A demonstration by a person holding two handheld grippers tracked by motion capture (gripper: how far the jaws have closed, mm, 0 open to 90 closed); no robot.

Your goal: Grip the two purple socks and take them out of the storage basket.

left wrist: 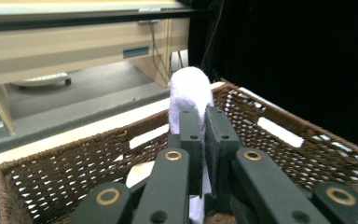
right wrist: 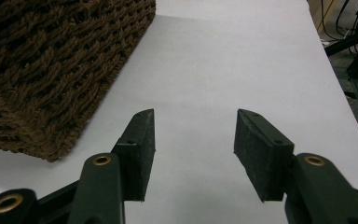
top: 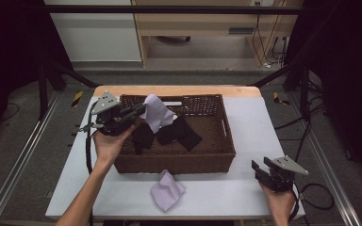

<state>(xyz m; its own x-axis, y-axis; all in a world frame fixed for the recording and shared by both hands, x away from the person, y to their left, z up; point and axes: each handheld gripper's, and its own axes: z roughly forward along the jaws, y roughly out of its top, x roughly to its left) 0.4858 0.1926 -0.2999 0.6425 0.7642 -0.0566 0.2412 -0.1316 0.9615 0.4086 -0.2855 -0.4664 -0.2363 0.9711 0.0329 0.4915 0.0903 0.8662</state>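
White sheeting covers the table (top: 245,141), with a grey floor and pale wooden furniture beyond it. Over the basket (top: 174,162) hangs a lilac cloth (top: 156,111), pinched at its upper edge by the left gripper (top: 139,109), whose jaws are pressed tight on the fabric; in the left gripper view the cloth (left wrist: 190,91) rises as a pale roll above the clamped tips of the gripper (left wrist: 202,122) and a strip of it trails down between the jaws. Below it, inside the basket, lie dark cloths (top: 169,133) in a loose heap (how many I cannot tell). A second lilac cloth (top: 167,189) lies crumpled on the sheet, just in front of the basket's near wall. Well apart, near the table's front right corner, the right gripper (top: 260,168) rests in the person's hand; in the right gripper view its jaws stand apart with nothing between them, above bare sheet, with the basket's woven corner (right wrist: 51,70) to their left.
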